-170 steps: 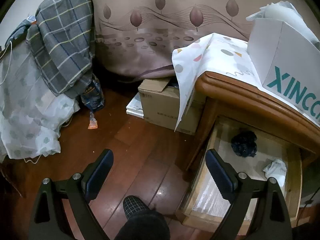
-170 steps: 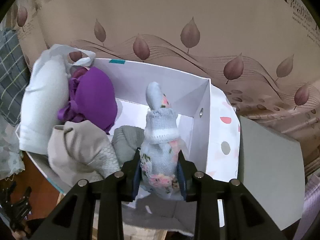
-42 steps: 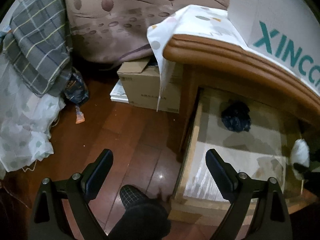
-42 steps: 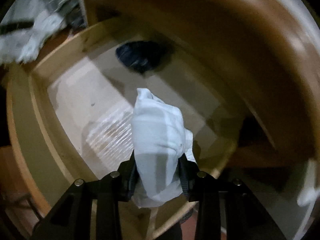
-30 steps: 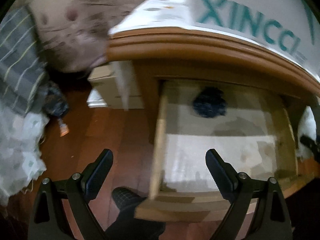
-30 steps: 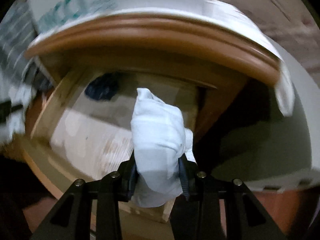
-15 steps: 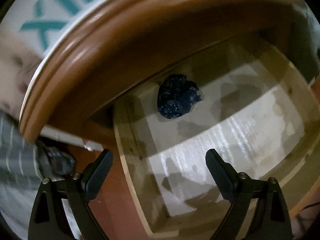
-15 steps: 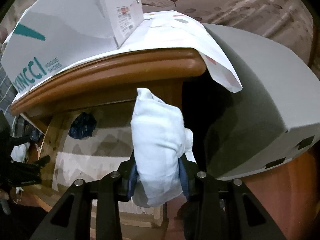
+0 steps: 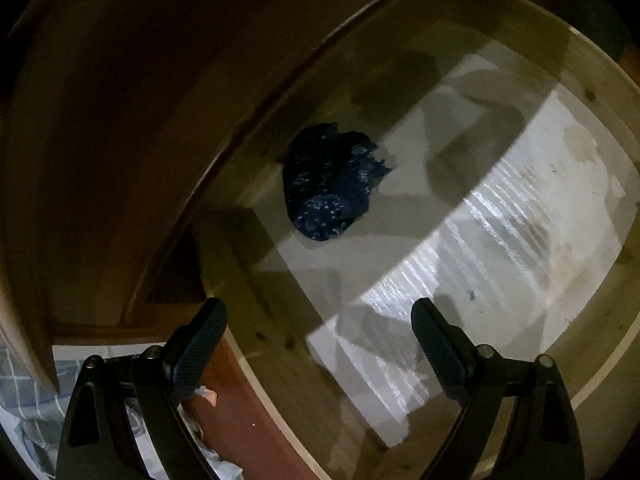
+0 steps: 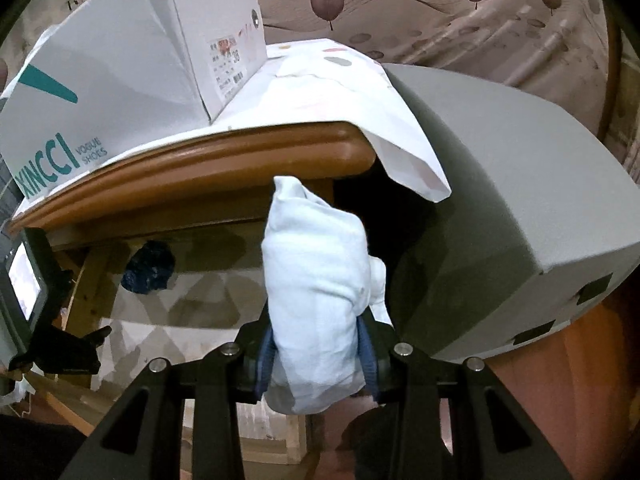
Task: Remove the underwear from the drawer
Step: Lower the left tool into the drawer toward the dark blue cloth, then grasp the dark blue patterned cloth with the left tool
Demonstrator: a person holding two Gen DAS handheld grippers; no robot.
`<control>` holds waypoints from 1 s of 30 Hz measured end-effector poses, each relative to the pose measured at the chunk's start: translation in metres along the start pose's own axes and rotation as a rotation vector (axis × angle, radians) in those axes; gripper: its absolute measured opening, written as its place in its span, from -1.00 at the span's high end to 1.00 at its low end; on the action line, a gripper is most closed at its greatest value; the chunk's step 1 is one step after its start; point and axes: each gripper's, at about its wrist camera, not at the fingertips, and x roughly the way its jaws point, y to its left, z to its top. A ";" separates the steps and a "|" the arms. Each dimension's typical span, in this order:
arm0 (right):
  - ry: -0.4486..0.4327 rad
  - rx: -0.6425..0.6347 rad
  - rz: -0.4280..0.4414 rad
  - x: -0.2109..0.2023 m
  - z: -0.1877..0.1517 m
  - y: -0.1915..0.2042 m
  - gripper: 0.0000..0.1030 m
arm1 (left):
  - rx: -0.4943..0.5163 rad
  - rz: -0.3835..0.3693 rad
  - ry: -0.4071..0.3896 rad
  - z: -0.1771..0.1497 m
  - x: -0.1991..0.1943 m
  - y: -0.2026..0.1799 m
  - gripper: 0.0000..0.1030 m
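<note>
A dark blue speckled bundle of underwear lies at the back of the open wooden drawer, on its pale liner. My left gripper hangs open above the drawer's near side, short of the bundle, with nothing between its fingers. In the right wrist view my right gripper is shut on a rolled white underwear piece, held up in front of the nightstand's right corner. The dark bundle and the left gripper's body show at the left there.
A white shoe box stands on a spotted cloth on the nightstand top. A grey mattress-like block fills the right. Plaid and white fabric lies on the reddish floor beside the drawer.
My left gripper has rolled and dropped closer over the drawer, so the dark bundle looks larger. The right gripper has lifted the white piece out, up in front of the nightstand corner.
</note>
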 end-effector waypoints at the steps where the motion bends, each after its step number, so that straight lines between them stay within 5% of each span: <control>1: 0.000 0.010 0.004 0.000 0.000 -0.002 0.30 | 0.005 -0.002 -0.001 0.000 0.000 -0.001 -0.79; 7: 0.013 0.065 0.020 0.001 0.001 -0.013 0.30 | 0.086 0.081 -0.012 -0.003 0.005 -0.012 -0.76; 11: 0.026 0.059 0.024 0.003 0.001 -0.011 0.30 | 0.112 0.133 -0.051 0.001 -0.001 -0.017 -0.34; 16: 0.027 0.049 0.033 0.004 0.001 -0.008 0.30 | 0.191 0.239 -0.117 0.005 -0.003 -0.028 -0.24; 21: 0.041 0.072 0.044 0.007 0.001 -0.012 0.30 | 0.232 0.198 -0.102 0.015 0.005 -0.030 0.37; 30: 0.049 0.065 0.064 0.010 0.003 -0.011 0.30 | 0.270 0.237 -0.157 0.035 0.010 -0.035 0.38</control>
